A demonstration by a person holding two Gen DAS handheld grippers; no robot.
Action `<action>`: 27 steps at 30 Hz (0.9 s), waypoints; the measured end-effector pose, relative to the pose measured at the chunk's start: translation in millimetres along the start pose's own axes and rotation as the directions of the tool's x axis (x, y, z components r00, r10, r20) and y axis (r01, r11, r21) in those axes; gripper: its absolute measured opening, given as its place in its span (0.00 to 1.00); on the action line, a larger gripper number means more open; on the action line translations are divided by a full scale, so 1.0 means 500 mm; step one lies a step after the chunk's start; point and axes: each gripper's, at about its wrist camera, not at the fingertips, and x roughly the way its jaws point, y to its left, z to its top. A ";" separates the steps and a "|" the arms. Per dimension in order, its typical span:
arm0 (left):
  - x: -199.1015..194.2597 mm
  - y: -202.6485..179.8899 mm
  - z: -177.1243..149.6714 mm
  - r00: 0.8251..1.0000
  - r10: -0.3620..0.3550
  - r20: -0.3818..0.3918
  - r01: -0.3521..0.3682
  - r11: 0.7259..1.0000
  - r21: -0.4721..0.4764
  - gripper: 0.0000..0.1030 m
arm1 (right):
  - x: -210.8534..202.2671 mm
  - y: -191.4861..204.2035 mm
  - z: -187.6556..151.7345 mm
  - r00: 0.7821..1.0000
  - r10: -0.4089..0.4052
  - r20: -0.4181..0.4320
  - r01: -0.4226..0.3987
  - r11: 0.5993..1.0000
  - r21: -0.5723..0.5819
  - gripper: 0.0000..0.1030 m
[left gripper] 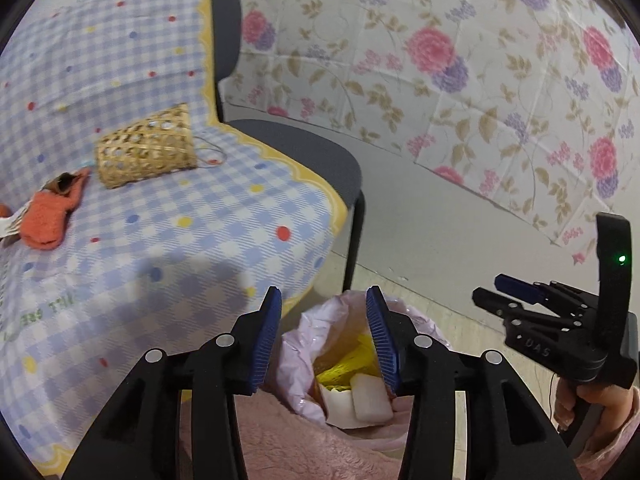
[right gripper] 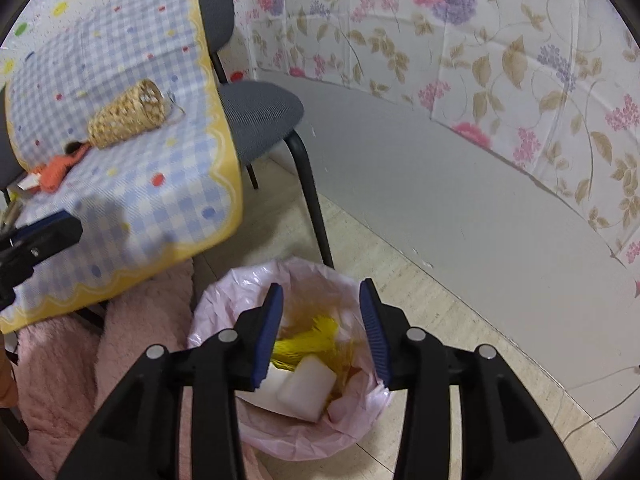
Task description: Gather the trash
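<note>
Checked cloth (left gripper: 168, 240) over chairs; floral wall (left gripper: 460, 60); beige floor (right gripper: 440, 320).

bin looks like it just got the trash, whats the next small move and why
Probably lift both tongs, left and right, off the pink-lined bin toward the checkered cloth. Both stand open and empty, white blocks already lie inside, and an orange knit piece remains there.

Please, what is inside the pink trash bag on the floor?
Inside the pink trash bag lie a white foam-like block, another white piece beside it, and yellow stringy material. Anything beneath these is covered and cannot be seen.
</note>
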 end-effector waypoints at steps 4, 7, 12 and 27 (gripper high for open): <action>-0.033 0.038 -0.004 0.999 0.043 0.029 -0.042 0.999 -0.033 0.44 | -0.024 0.029 0.029 0.993 0.101 0.063 -0.101 0.995 -0.003 0.38; -0.062 0.078 -0.006 0.995 0.085 0.052 -0.081 0.994 -0.072 0.44 | -0.033 0.063 0.060 0.982 0.165 0.095 -0.163 0.986 -0.025 0.39; -0.100 0.149 -0.008 0.984 0.158 0.083 -0.145 0.980 -0.138 0.45 | -0.030 0.135 0.112 0.962 0.245 0.118 -0.237 0.968 -0.083 0.39; -0.200 0.423 -0.020 0.911 0.404 0.087 -0.339 0.851 -0.401 0.61 | 0.017 0.399 0.229 0.921 0.383 0.079 -0.346 0.892 -0.291 0.48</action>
